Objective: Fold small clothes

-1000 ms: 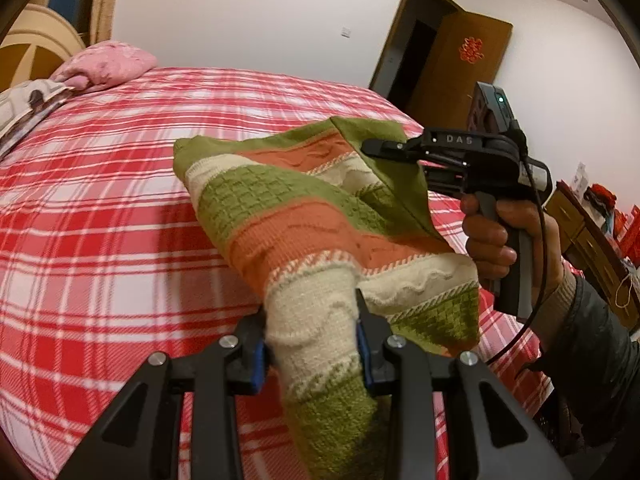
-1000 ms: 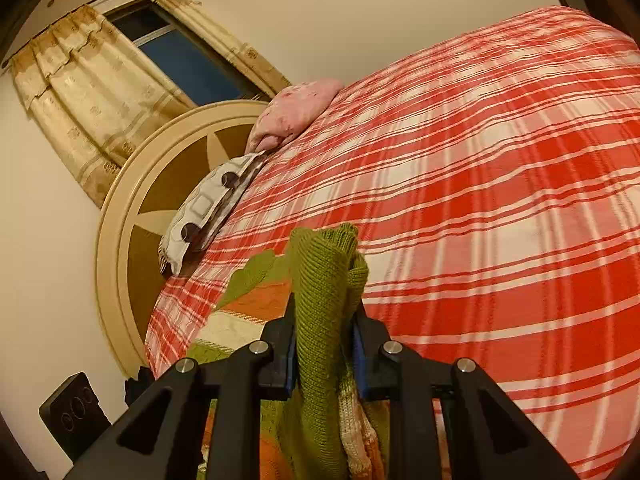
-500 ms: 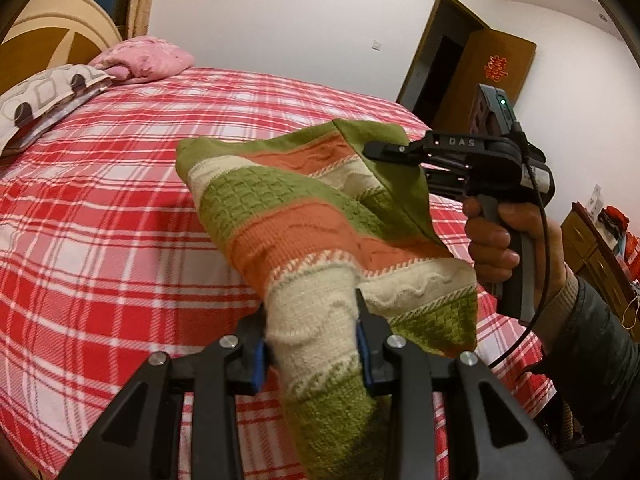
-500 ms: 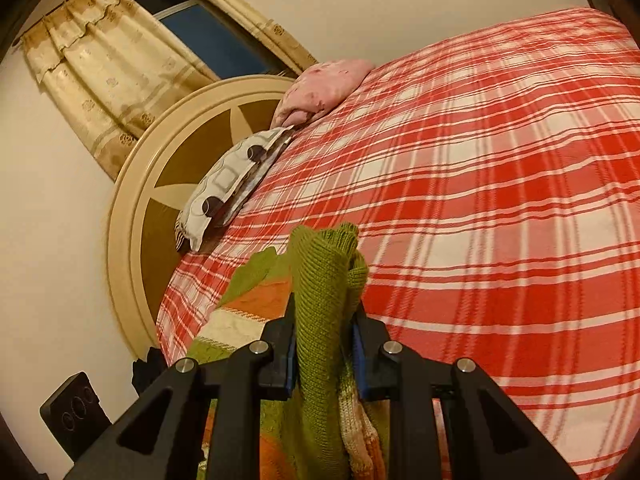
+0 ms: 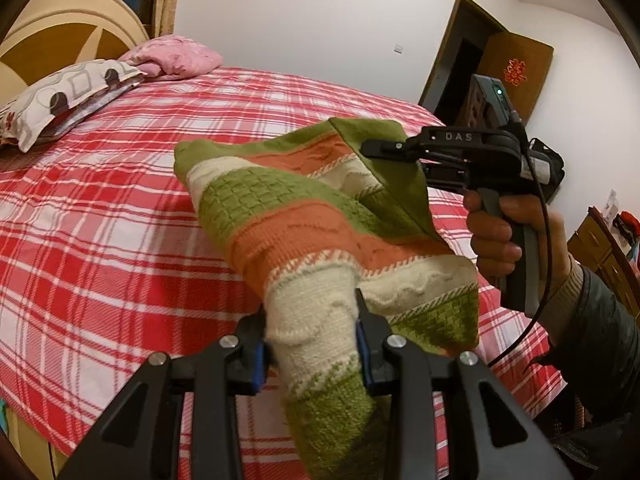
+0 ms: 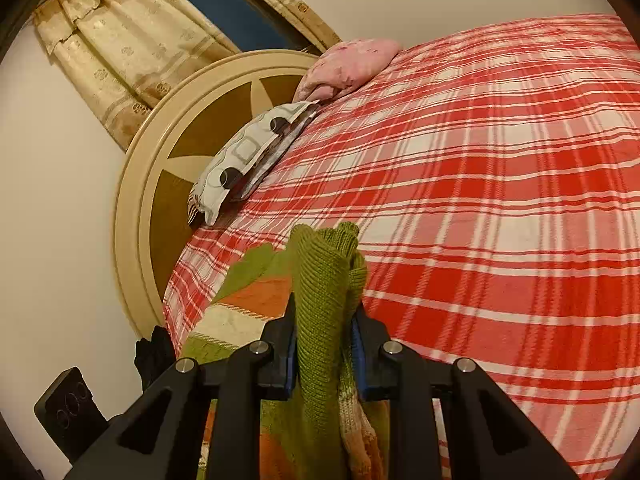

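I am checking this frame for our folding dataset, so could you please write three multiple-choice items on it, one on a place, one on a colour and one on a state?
1. Where is the striped knit garment?
A. Held up above the bed between both grippers
B. Lying flat on the pillows
C. Hanging on the door

2. What colours are the checks of the bed cover?
A. Blue and yellow
B. Red and white
C. Black and grey

3. What state is the left gripper in?
A. Wide open with nothing in it
B. Shut on a pillow
C. Shut on the cream band of the garment

Answers:
1 A, the left wrist view shows the right gripper pinching its far green edge while the near end is also gripped.
2 B, red and white checks fill both views.
3 C, its blue pads press the cream knit from both sides.
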Tool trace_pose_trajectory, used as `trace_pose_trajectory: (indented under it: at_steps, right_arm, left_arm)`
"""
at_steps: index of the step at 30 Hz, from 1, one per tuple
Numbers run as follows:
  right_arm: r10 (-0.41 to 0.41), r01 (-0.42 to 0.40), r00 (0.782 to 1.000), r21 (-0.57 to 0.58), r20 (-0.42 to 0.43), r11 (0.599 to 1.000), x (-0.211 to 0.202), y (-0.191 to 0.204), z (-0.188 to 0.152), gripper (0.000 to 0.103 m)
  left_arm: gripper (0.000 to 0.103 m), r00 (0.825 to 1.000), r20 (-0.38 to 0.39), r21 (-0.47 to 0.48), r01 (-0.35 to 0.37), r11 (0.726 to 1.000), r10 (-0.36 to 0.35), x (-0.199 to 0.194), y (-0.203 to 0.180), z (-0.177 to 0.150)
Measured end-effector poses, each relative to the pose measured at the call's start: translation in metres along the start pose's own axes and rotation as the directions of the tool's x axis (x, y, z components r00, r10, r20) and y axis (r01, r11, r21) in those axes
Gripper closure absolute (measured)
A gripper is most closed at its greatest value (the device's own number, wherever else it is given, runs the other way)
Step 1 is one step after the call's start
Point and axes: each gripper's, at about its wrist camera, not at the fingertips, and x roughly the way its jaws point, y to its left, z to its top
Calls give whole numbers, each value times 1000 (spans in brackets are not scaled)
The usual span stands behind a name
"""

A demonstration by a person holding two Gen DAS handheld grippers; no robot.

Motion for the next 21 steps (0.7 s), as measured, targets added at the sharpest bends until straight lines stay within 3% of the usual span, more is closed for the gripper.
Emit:
trace_pose_trajectory:
  at_steps: [21]
  right_arm:
    - [14,-16,998,-22,-53,1000,49,31,5,81]
  left_arm:
    - [68,999,16,-64,-34,997,35,-7,38,-8]
